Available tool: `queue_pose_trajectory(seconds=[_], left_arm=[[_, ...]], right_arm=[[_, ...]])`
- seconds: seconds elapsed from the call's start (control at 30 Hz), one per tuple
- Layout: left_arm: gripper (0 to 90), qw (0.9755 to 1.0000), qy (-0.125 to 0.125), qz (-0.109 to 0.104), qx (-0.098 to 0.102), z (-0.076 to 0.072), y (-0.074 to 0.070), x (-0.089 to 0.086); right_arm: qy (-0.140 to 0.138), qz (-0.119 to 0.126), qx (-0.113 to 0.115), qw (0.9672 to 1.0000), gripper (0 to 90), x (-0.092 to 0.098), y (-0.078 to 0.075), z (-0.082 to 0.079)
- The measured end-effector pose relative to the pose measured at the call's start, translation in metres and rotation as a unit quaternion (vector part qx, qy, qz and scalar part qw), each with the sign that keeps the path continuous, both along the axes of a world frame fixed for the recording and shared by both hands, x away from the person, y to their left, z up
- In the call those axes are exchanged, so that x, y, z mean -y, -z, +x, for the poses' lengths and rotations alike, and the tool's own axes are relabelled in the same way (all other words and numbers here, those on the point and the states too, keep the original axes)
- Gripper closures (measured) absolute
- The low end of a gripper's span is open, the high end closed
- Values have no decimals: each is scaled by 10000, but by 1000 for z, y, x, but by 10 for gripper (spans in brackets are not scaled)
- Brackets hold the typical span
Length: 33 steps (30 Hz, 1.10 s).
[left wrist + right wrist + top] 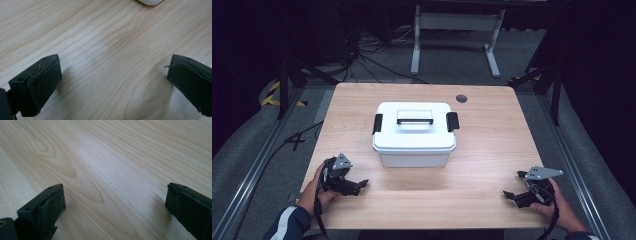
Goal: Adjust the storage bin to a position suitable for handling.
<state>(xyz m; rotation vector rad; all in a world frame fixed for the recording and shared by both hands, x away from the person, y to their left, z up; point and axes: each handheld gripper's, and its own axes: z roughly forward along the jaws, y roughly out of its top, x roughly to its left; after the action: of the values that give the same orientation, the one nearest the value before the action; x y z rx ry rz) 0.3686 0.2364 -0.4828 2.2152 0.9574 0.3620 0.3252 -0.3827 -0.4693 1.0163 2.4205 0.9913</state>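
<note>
A white plastic box (414, 134) with a closed lid, a black handle (414, 120) on top and black latches at both ends stands in the middle of the wooden table (482, 150). My left gripper (360, 185) rests low over the table at the front left, open, its wide-apart jaws over bare wood (112, 75). A corner of the white box (150, 2) shows at the top of the left gripper view. My right gripper (508, 196) sits at the front right, open, with nothing between its pads (115, 202).
A round cable hole (461, 98) lies near the table's back right edge. Beyond the table stand a white desk frame (455, 35) and loose cables (362, 55) on the grey floor. Metal rails run along both sides.
</note>
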Motion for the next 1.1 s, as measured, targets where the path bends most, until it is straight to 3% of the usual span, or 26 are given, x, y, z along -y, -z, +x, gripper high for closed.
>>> queue_pose_trajectory(seconds=[0.43,0.8,1.1], left_arm=[[5,10000,-17,10,-34,-2,0,0],[4,9999,130,-4,-36,0,0,-2],[3,9999,138,-4,-41,0,0,-2]], right_arm=[[-12,-37,-32,10000,26,0,-1,2],[-100,-73,-79,9999,48,2,-2,1],[-89,-55,-82,9999,211,3,-7,1]])
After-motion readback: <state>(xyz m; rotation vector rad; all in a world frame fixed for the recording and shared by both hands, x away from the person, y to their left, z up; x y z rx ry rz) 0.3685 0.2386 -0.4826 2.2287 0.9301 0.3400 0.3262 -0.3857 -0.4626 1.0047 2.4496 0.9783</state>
